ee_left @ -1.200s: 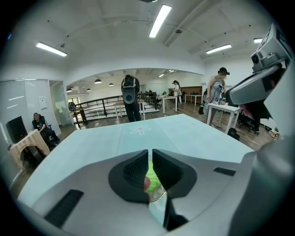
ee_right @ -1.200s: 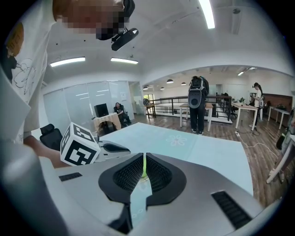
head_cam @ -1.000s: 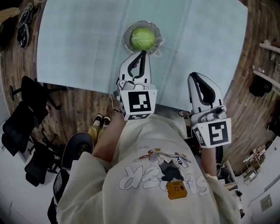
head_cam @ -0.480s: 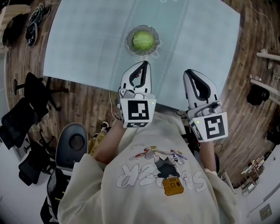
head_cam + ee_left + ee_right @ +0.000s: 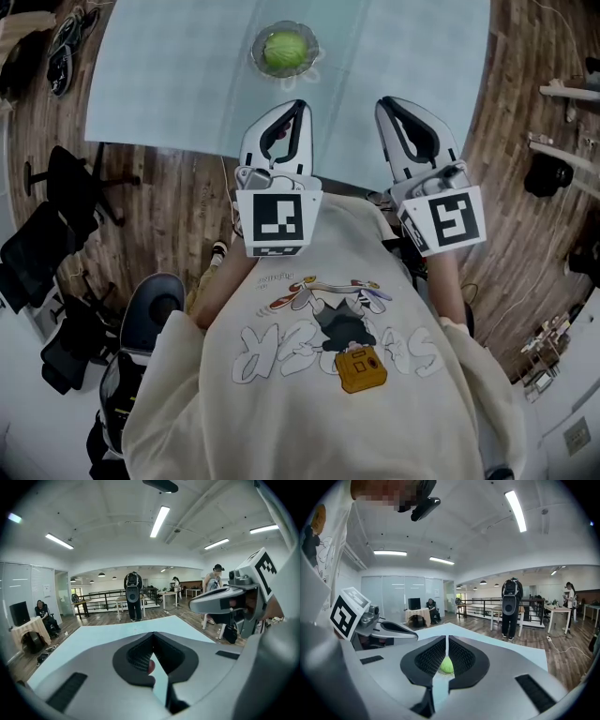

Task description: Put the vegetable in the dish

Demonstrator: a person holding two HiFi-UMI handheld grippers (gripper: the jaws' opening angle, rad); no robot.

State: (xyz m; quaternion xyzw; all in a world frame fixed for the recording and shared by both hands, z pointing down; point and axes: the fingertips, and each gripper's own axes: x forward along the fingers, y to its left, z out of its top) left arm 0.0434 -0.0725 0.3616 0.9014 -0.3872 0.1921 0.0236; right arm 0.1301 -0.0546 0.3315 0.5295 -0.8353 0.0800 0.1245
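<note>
Green cabbage [image 5: 286,50] sits in the glass dish [image 5: 256,58], upper middle of the frame, on the pale blue desk [image 5: 169,84]. Just below, the left tongs [image 5: 301,106] are pressed together, nothing between them. Further right, the right tongs [image 5: 385,101] are closed and empty too, well apart from the dish.

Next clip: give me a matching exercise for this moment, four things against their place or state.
Things:
1. cabbage
2. glass dish
3. left claw
4. black chairs

Place or state:
A. on the wooden floor, at the person's left
B. shut, with nothing held
C. standing on the light blue table
D. lying inside the dish

Pairs: 1-D, 2-C, 3-B, 4-A
</note>
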